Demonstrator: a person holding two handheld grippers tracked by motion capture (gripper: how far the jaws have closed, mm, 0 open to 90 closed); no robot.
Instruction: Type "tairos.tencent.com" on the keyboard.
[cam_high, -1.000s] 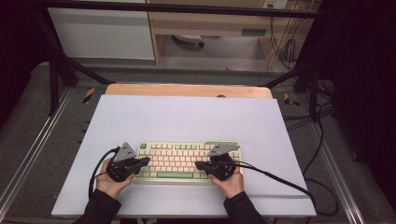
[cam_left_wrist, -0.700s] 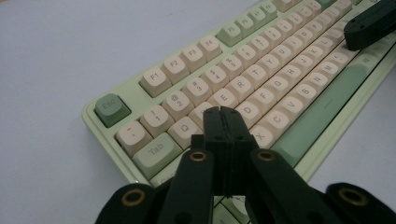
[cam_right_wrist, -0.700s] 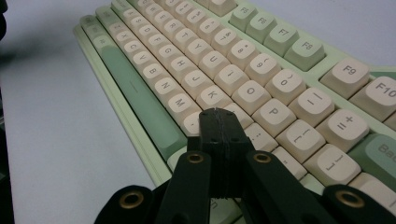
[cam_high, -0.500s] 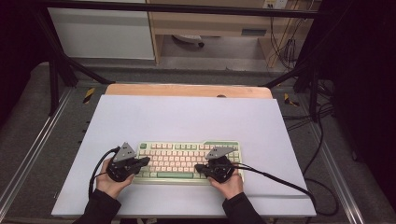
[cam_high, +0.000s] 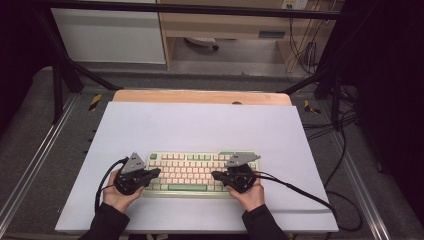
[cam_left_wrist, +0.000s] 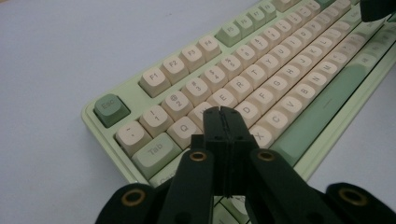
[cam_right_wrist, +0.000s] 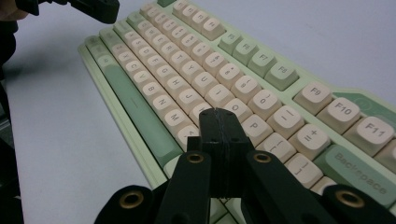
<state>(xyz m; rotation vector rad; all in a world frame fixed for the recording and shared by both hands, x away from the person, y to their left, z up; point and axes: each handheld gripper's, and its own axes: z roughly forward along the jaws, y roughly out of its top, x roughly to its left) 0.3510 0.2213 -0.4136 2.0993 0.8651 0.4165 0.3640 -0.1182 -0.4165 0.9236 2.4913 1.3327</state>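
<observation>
Over the keyboard (cam_high: 202, 172) both grippers — left gripper (cam_left_wrist: 223, 116), right gripper (cam_right_wrist: 218, 116) — are hovering, jaws closed on nothing; it looks rigid, light — keys are wanting gentle taps.

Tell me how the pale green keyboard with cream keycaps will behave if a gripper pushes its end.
The pale green keyboard with cream keycaps looks like a rigid slab, so it would probably slide or pivot flat on the smooth white tabletop. Low and wide, it seems unlikely to tip.
</observation>
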